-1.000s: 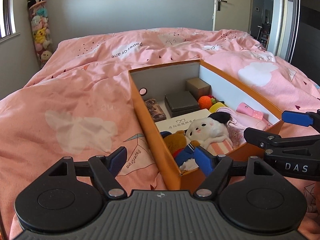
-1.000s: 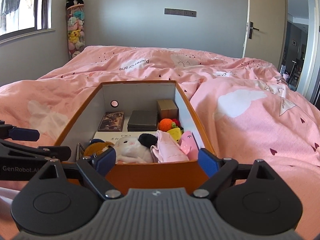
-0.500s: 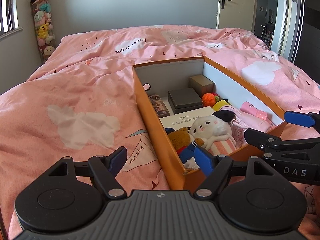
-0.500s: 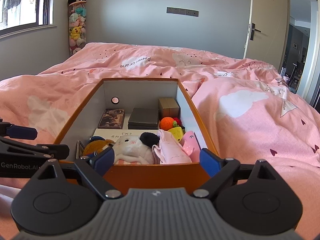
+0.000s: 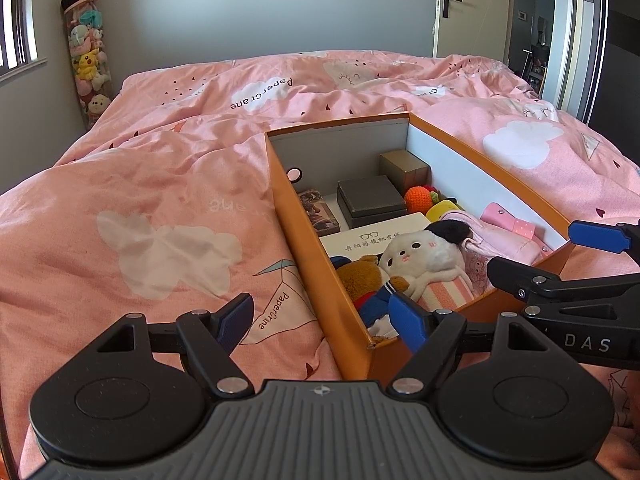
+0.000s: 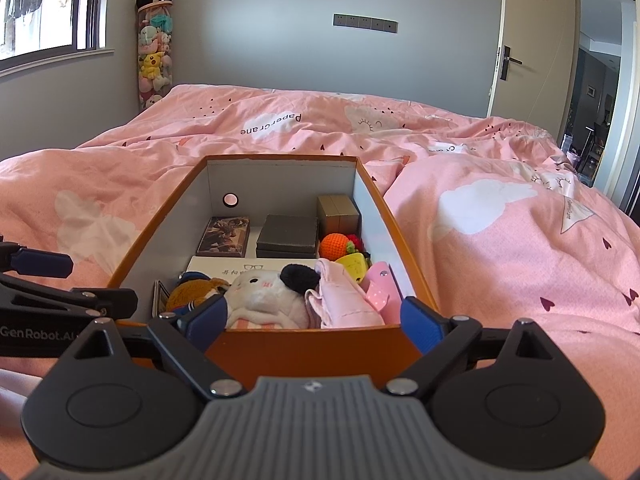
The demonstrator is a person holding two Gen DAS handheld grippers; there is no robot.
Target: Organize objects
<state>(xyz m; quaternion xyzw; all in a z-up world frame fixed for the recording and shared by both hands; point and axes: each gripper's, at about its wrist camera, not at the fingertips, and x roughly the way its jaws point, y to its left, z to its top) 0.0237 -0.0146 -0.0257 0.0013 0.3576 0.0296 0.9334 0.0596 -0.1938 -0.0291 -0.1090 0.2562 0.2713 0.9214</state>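
An open orange box (image 5: pixel 316 240) (image 6: pixel 304 350) lies on the pink bed. It holds a white plush (image 5: pixel 420 258) (image 6: pixel 264 300), a brown plush (image 5: pixel 360 276), a dark grey box (image 5: pixel 372 200) (image 6: pixel 288 234), a tan box (image 6: pixel 338 210), an orange crochet ball (image 5: pixel 418 200) (image 6: pixel 334 246), pink cloth (image 6: pixel 344 300) and a white card box (image 5: pixel 372 236). My left gripper (image 5: pixel 324 322) is open and empty, straddling the box's near left corner. My right gripper (image 6: pixel 314 326) is open and empty, just before the box's near wall.
The pink quilt (image 5: pixel 160 208) covers the whole bed around the box. A tall clear tube of plush toys (image 6: pixel 154 48) stands in the far left corner. A door (image 6: pixel 532 44) stands open at the far right.
Both grippers have risen and pulled back slightly, so the box shows lower in both views. Both stay open and empty. The box's contents have not moved.
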